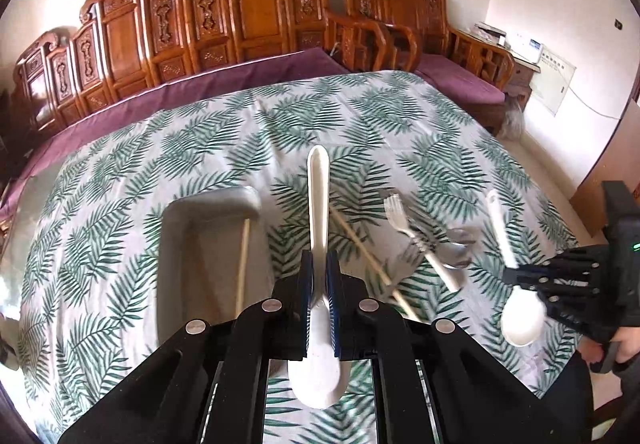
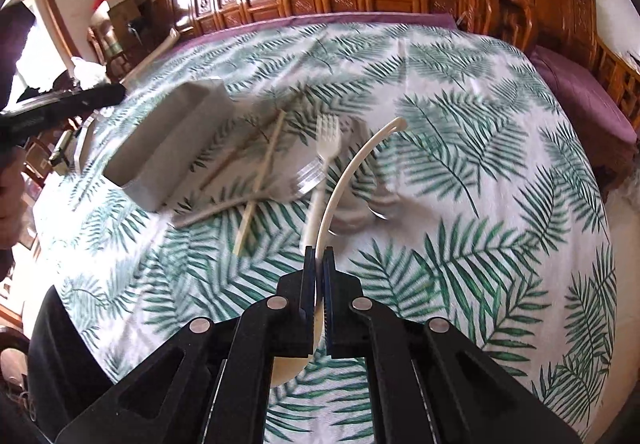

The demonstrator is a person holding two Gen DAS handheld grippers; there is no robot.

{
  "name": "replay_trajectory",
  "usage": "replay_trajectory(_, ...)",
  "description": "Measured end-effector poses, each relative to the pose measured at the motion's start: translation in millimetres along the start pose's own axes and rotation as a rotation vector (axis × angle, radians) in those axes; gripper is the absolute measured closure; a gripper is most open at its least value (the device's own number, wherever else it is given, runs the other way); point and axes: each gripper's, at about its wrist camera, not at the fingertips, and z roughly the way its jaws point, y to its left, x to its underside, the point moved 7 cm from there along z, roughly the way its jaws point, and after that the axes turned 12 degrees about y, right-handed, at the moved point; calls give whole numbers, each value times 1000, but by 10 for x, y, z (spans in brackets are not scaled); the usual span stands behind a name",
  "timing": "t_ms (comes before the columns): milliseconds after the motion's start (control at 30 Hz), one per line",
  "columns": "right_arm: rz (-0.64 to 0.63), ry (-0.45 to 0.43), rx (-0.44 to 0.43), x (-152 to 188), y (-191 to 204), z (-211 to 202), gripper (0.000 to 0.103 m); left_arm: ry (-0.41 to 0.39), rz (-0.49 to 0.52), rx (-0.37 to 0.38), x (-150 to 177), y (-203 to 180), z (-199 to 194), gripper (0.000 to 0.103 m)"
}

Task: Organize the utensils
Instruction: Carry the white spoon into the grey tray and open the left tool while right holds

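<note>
In the left wrist view the grey tray (image 1: 208,240) lies at about ten o'clock from the left gripper (image 1: 320,284), close by, its long axis running near enough straight away from the camera, with one chopstick (image 1: 243,264) already lying along its floor. That gripper is clamped tight on a white spoon (image 1: 319,204), bowl hanging below the pads and handle pointing up toward twelve o'clock, so the spoon's length already sits roughly parallel to the tray; I judge a short shift toward ten o'clock and a lowering would put it in lengthwise. Moving right, a second chopstick (image 1: 372,264) lies on the leaf-print tablecloth (image 1: 460,148) at about one o'clock, then a white plastic fork (image 1: 416,240) crossing some metal cutlery (image 1: 456,252), blurred. Farthest right, at three o'clock, the right gripper (image 1: 520,278) is closed on another white spoon (image 1: 520,320), bowl down. From the right wrist view that gripper (image 2: 318,260) pinches its spoon (image 2: 352,176) edge-on, the handle curving off to one o'clock, and the tray (image 2: 168,148) lies well away at ten o'clock, beyond the loose chopsticks (image 2: 264,172) and fork (image 2: 326,164). The left hand is plainly nearer the tray, so its spoon likely goes first; the right must cross over the pile.
</note>
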Motion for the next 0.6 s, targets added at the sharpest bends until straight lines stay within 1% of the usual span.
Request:
replay_trajectory(233, -25, -21, -33, -259, 290, -64, 99, 6, -58, -31, 43, 448, 98, 97)
replay_trajectory(367, -49, -26, -49, -414, 532, -60, 99, 4, -80, -35, 46, 634, 152, 96)
replay_trajectory(600, -81, -23, -62, -610, 850, -25, 99, 29, -114, -34, 54, 877, 361, 96)
